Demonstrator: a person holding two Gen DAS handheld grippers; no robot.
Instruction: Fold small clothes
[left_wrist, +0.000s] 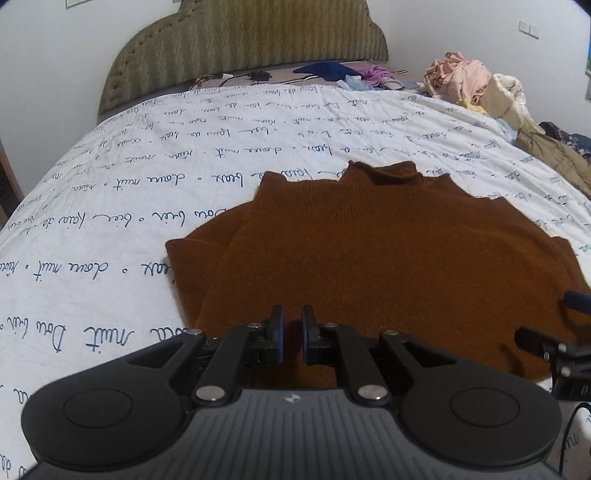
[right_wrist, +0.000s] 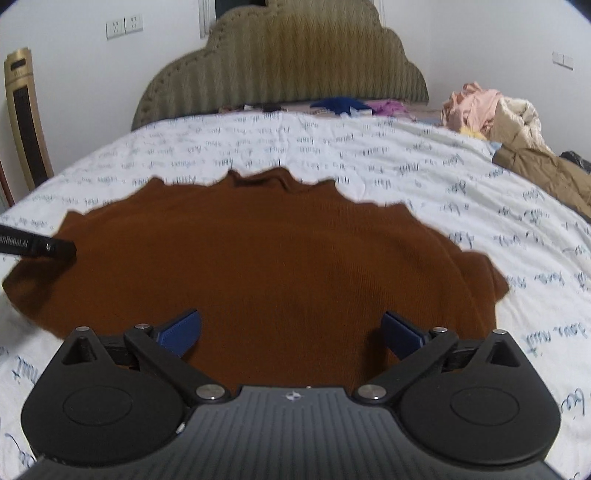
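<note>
Both claws hover at the near hem of a rust-brown sweater lying flat, collar away, on a bed — the left gripper nearly closed with only a narrow gap and nothing held, the right gripper spread wide. Folding looks barely begun; next, likely, each must pinch a hem corner. A script-printed white quilt covers the bed — an olive headboard and heaped clothes beyond.

Both wrist cameras sit low, seemingly close above the sweater, facing the headboard.
</note>
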